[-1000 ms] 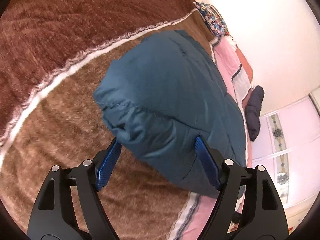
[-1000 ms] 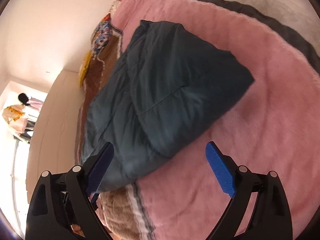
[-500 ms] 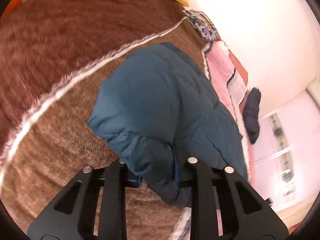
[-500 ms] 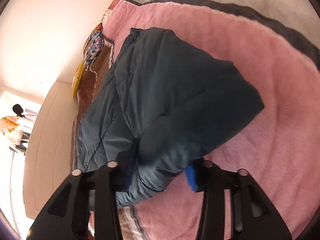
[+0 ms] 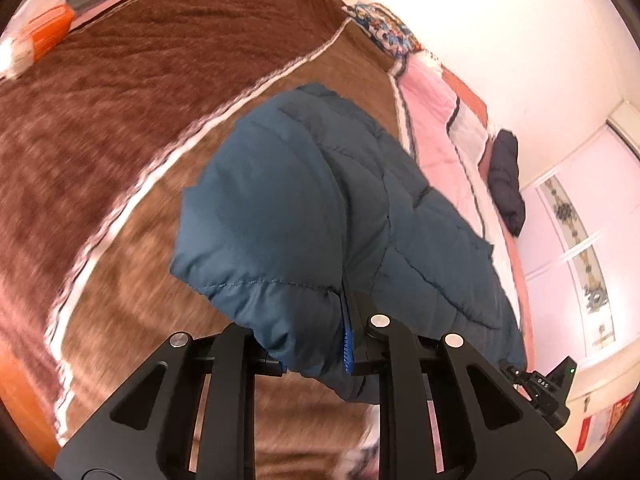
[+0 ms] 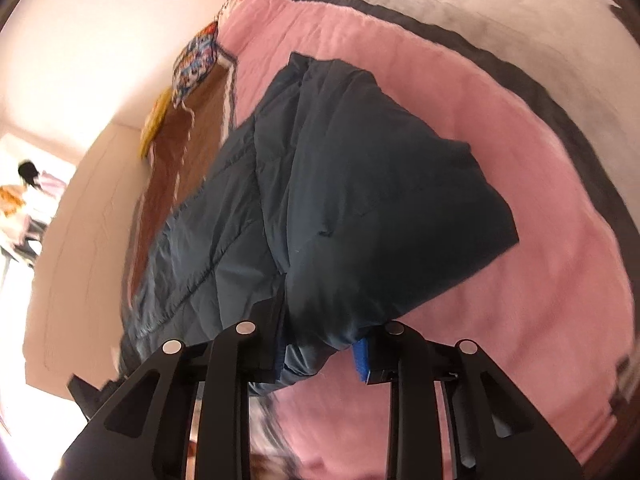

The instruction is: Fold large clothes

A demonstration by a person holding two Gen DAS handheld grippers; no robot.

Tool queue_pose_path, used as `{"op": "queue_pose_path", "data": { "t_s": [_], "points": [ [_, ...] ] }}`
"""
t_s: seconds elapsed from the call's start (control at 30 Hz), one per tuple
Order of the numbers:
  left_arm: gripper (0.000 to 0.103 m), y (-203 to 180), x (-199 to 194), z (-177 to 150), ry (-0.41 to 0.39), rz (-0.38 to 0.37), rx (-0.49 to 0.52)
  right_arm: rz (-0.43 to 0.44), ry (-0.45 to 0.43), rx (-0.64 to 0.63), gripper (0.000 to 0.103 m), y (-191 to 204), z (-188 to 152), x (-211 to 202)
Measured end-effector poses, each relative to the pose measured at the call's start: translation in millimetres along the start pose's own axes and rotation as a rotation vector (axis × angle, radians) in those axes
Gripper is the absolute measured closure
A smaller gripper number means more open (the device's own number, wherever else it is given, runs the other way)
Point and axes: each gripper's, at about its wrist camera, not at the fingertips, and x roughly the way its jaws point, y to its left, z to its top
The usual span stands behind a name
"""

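Teal quilted fabric of a padded jacket (image 5: 304, 208) is seen bunched on the bed, lying across the seam where the brown fleece blanket (image 5: 120, 128) meets the pink blanket (image 6: 540, 280). Its near corners are taken up at both ends: a thick fold of the hem is pinched in the left gripper (image 5: 316, 354), whose blue pads (image 5: 347, 346) are pressed into the padding, while the other near corner is clamped in the right gripper (image 6: 322, 354), whose jaws are closing further on the cloth between them. The far part of the jacket is seen resting on the bedding. A second dark garment (image 5: 506, 184) is seen lying well apart, near the bed's edge. The step in hand is judged to be the folding of the near half over the far half. Next, both corners would have to be carried together, level and at equal pace, and laid onto the far edge before the grip is released.
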Motion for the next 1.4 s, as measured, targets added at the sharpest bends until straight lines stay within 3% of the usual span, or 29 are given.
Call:
{"op": "queue_pose_path", "data": {
  "t_s": [0.23, 0.47, 0.63, 0.8, 0.97, 1.0, 1.03, 1.1, 1.2, 1.3, 1.4],
  "points": [
    [0.085, 24, -17, -31, 0.03, 0.009, -0.015, -0.069, 0.051, -0.07, 0.076, -7, -46, -12],
    [0.084, 29, -14, -41, 0.028, 0.021, -0.025, -0.104, 0.073, -0.049, 0.073, -10, -44, -1],
    [0.08, 30, -12, -42, 0.029, 0.021, -0.048, -0.149, 0.077, -0.02, 0.048, -17, -41, -6],
    [0.073, 32, -13, -43, 0.032, 0.03, -0.073, -0.19, 0.092, -0.042, 0.044, -20, -46, -25],
    [0.061, 32, -10, -44, 0.038, 0.033, -0.084, -0.305, 0.086, -0.137, 0.045, -23, -60, -59],
    [0.061, 32, -10, -44, 0.04, 0.032, -0.089, -0.317, 0.078, -0.149, 0.048, -25, -63, -64],
    [0.06, 32, -9, -44, 0.041, 0.032, -0.092, -0.324, 0.052, -0.167, 0.061, -22, -65, -73],
    [0.06, 32, -8, -43, 0.041, 0.032, -0.091, -0.312, 0.019, -0.199, 0.07, -18, -67, -84],
    [0.06, 30, -9, -43, 0.032, 0.036, -0.069, -0.229, -0.004, -0.296, 0.086, 15, -66, -82],
    [0.06, 28, -10, -43, 0.026, 0.04, -0.05, -0.164, 0.008, -0.391, 0.089, 49, -64, -60],
    [0.068, 26, -11, -43, 0.016, 0.052, -0.026, -0.094, 0.026, -0.462, 0.09, 89, -56, -30]
  ]
}}
